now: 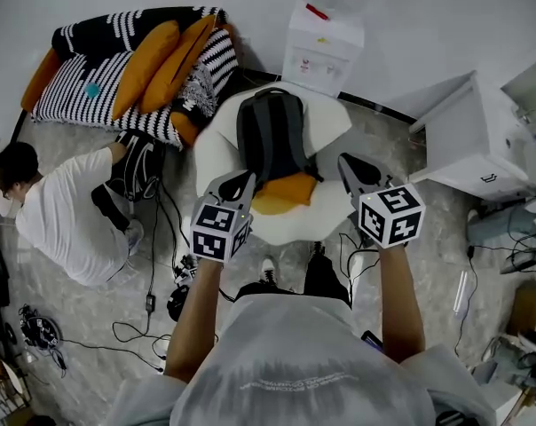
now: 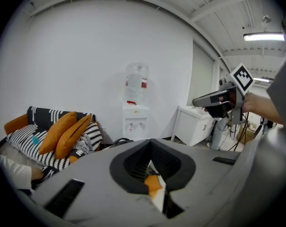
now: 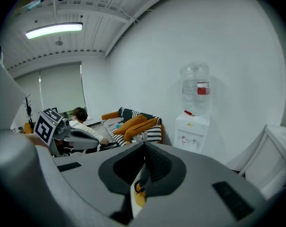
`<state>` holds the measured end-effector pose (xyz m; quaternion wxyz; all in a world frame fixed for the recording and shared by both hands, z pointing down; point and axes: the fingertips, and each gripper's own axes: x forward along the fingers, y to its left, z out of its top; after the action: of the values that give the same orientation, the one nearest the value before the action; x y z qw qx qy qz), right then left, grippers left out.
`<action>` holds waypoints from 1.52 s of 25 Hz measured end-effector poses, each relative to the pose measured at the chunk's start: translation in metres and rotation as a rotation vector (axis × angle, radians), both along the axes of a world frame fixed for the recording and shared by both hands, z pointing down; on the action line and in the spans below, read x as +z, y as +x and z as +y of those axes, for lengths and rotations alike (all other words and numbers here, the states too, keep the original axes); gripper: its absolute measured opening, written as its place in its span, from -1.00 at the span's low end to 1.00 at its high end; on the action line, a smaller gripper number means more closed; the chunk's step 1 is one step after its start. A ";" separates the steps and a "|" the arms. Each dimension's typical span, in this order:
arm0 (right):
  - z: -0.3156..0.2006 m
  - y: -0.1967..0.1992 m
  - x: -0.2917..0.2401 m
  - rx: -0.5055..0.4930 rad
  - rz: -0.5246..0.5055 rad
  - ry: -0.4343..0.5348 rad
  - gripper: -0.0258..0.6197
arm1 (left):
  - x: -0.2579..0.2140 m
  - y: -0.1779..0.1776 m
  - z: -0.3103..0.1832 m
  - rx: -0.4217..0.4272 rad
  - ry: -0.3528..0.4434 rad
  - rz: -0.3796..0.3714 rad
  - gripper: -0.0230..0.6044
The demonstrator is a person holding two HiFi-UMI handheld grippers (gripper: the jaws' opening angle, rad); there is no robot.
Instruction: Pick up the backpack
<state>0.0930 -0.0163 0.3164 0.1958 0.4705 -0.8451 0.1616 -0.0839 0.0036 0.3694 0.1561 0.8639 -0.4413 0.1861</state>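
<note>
A dark grey backpack lies on a white rounded seat, with an orange cushion at its near end. In the head view my left gripper hovers at the backpack's near left corner, jaws shut and empty. My right gripper is just right of the backpack, also shut and empty. In the left gripper view the closed left gripper blocks most of the seat; only a sliver of orange and white shows through. The right gripper view shows the same past the shut right gripper.
A striped sofa with orange cushions stands at the back left. A water dispenser is behind the seat, and a white cabinet at the right. A person sits on the floor at the left. Cables trail over the floor.
</note>
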 end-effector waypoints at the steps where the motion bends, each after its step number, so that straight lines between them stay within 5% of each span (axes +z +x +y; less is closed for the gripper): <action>1: -0.005 0.001 0.001 -0.005 -0.005 0.000 -0.92 | 0.000 -0.001 -0.003 -0.010 -0.001 -0.003 -0.93; 15: -0.084 0.015 0.028 -0.094 -0.043 -0.075 -0.92 | 0.008 -0.007 -0.045 -0.190 -0.041 -0.029 -0.93; 38: -0.172 0.027 0.057 -0.310 -0.175 -0.153 -0.92 | 0.038 0.030 -0.115 -0.321 -0.097 -0.082 -0.93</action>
<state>0.1197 -0.1882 0.3738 0.1795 0.3025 -0.9064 0.2337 -0.0536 -0.1119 0.4073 0.2073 0.7653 -0.5701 0.2151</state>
